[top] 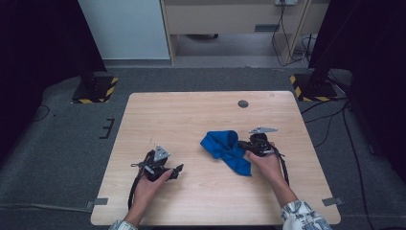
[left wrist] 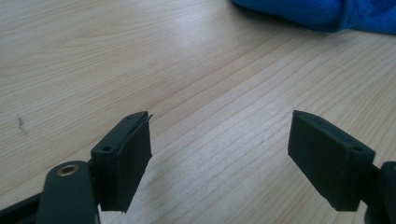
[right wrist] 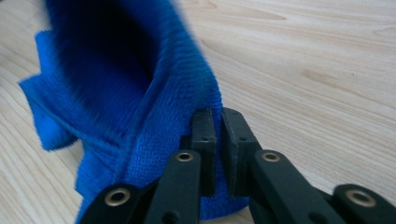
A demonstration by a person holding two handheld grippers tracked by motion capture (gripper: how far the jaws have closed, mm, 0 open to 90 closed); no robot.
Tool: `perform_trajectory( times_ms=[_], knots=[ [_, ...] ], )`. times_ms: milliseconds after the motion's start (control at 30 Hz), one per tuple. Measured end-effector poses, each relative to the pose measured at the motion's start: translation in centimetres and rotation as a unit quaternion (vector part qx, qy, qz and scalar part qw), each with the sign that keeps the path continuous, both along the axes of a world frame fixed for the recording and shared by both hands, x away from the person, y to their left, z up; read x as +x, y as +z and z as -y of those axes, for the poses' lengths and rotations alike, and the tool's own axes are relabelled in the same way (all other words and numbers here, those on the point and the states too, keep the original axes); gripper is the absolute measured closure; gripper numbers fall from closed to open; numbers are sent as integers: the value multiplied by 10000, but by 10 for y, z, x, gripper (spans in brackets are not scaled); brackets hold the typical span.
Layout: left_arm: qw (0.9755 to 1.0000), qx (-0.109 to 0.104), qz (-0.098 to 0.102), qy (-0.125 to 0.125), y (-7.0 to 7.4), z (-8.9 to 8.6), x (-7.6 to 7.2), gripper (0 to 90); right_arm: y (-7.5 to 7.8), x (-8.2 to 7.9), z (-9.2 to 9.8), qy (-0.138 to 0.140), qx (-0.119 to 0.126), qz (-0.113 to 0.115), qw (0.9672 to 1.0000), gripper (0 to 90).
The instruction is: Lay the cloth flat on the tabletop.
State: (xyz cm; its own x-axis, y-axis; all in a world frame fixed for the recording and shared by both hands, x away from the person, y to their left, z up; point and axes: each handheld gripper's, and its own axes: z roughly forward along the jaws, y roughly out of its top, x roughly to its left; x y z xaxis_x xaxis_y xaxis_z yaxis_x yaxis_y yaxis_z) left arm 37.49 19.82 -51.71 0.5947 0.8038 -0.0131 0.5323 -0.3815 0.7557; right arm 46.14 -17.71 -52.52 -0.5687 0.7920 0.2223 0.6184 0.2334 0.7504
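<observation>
The blue microfibre cloth (top: 227,149) lay bunched on the counter (top: 191,120), right of centre. One fold stood raised; a corner trailed toward the near edge.

Black fingers (left wrist: 126,163), patterned sleeve (top: 301,215)

Cloth (right wrist: 154,107): blue, fuzzy terry pile; tabletop (left wrist: 140,60): pale wood grain, smooth satin finish; tool (left wrist: 219,161) pads: matt black plastic.

A light wooden worktop (top: 191,120) has a round grey cap (top: 243,103) near its far edge; two yellow-and-black striped stand bases (top: 94,90) flank it.
</observation>
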Motion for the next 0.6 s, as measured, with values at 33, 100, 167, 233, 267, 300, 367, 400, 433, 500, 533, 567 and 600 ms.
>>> perform_trajectory(
  times_ms=[33,100,167,233,267,300,367,400,433,500,533,567,600],
  knots=[
    [10000,0,4,-11,0,2,0,210,0,0,0,0,0,0,10000,832],
    [10000,-46,28,-13,1,6,0,217,-3,0,0,15,30,-41,10000,809],
    [10000,-40,67,-63,3,11,0,226,-9,-1,0,-2,-93,-54,9999,788],
    [9998,-34,106,-136,5,17,-1,226,-11,-1,2,-33,-44,-38,10000,767],
    [9998,-32,107,-169,5,19,-2,227,-10,-1,3,-77,-51,-21,10000,744],
    [9997,-29,117,-197,5,21,-2,227,-8,-1,4,-127,-70,-2,9999,723],
    [9996,-1,140,-250,5,23,-2,227,-3,-2,9,-194,43,59,9998,709],
    [9995,10,145,-269,6,24,-2,227,-1,-3,11,-226,118,60,9997,702],
    [9995,16,154,-270,6,24,-2,228,1,-3,14,-235,185,93,9995,695],
    [9995,13,176,-249,8,23,-3,231,5,-7,19,-329,256,113,9991,684],
    [9995,-4,188,-245,9,23,-3,234,6,-9,22,-381,276,131,9988,681],
    [9995,-22,202,-247,10,23,-3,234,7,-11,24,-400,285,123,9987,670],
    [9994,-41,220,-255,11,24,-4,234,9,-13,25,-396,264,104,9988,659]
  ],
)
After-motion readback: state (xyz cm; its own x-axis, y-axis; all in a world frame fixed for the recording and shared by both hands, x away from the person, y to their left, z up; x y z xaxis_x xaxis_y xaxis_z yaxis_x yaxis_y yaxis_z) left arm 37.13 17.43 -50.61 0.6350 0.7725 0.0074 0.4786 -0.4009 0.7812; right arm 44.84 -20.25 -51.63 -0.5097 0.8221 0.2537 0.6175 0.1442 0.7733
